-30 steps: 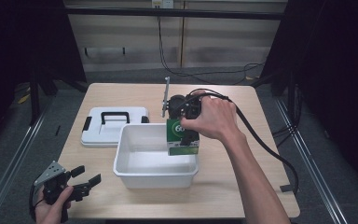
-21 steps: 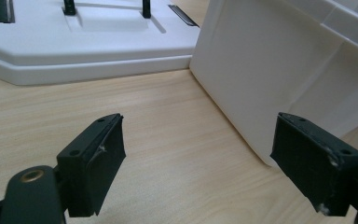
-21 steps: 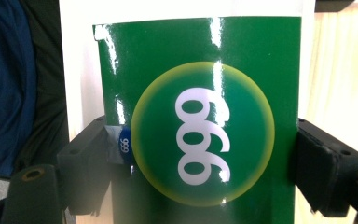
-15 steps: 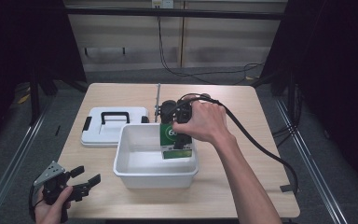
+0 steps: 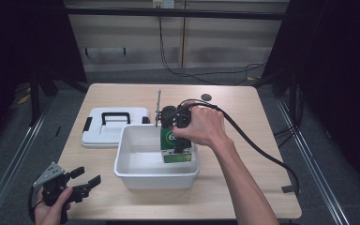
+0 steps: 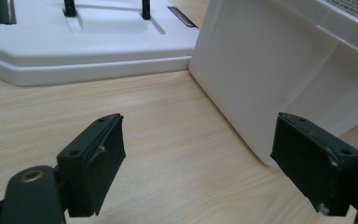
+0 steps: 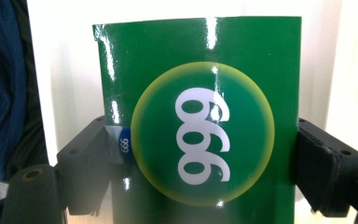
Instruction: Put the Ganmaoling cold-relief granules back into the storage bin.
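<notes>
White lid point(image 5: 114, 125) with black handle flat on wooden table point(image 5: 243, 112), small dark disc point(image 5: 206, 97) near far edge

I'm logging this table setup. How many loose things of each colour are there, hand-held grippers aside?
White: 2, the bin and the lid
Green: 1, the box clamped in the right hand-held gripper
Total: 3

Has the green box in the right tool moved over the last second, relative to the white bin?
Yes. The green box, clamped in the right tool, has shifted left and down from the white bin's right rim into its interior.
</notes>
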A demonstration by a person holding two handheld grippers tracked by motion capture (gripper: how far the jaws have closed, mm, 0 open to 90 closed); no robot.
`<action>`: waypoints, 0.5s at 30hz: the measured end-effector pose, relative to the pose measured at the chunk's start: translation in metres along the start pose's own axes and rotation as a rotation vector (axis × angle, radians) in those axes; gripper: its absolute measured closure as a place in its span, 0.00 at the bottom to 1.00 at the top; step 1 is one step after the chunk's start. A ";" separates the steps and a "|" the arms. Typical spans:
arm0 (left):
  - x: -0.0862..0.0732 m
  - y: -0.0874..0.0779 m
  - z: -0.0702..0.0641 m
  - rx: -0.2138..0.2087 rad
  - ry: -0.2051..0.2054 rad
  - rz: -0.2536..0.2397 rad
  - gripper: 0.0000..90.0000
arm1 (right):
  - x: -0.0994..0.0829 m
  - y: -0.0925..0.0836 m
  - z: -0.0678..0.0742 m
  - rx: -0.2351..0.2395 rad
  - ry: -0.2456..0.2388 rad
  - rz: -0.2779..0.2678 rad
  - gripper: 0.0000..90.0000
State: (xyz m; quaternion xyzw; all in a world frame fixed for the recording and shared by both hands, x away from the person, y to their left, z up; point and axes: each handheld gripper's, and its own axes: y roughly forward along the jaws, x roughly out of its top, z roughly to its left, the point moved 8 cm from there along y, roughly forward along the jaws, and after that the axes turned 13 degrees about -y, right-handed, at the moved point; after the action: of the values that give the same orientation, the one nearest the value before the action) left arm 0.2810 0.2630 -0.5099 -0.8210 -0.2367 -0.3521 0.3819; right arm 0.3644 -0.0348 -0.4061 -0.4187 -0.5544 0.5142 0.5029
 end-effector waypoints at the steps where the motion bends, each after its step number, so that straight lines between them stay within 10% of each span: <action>1: 0.000 0.000 0.000 0.001 0.000 0.000 0.19 | -0.002 0.003 0.000 0.000 -0.001 0.003 0.18; 15: 0.000 0.000 0.000 0.001 0.004 0.001 0.19 | -0.018 0.037 0.002 0.033 0.035 -0.043 0.17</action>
State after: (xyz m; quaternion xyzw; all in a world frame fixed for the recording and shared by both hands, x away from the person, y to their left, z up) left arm 0.2810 0.2624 -0.5100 -0.8204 -0.2356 -0.3532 0.3830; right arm 0.3627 -0.0481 -0.4453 -0.4074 -0.5457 0.5051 0.5302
